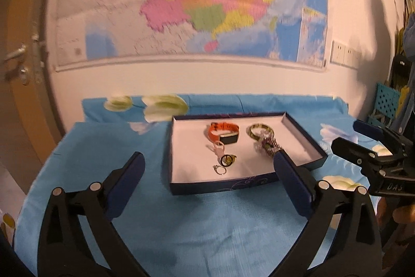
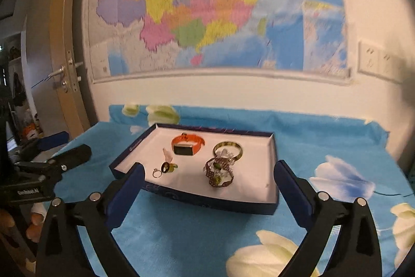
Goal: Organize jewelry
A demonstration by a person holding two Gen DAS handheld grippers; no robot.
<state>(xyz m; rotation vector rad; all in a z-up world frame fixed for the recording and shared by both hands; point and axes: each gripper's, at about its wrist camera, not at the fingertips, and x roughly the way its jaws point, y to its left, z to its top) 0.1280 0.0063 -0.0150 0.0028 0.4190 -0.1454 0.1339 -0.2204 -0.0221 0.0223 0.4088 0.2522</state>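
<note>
Plenty of bare blue cloth (image 1: 197,222) lay in front of the tray (image 1: 179,144) – easy way in. The tray's low walls ringed the jewelry, its near corners stayed open, and the wall (image 2: 233,92) closed things off just behind.

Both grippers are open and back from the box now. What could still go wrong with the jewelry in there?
The small silver ring lies against the dark ring; grabbing one could drag the other. The beaded bracelet overlaps the gold bangle and may snag it. The shallow box sits on loose cloth and could slide if nudged.
</note>
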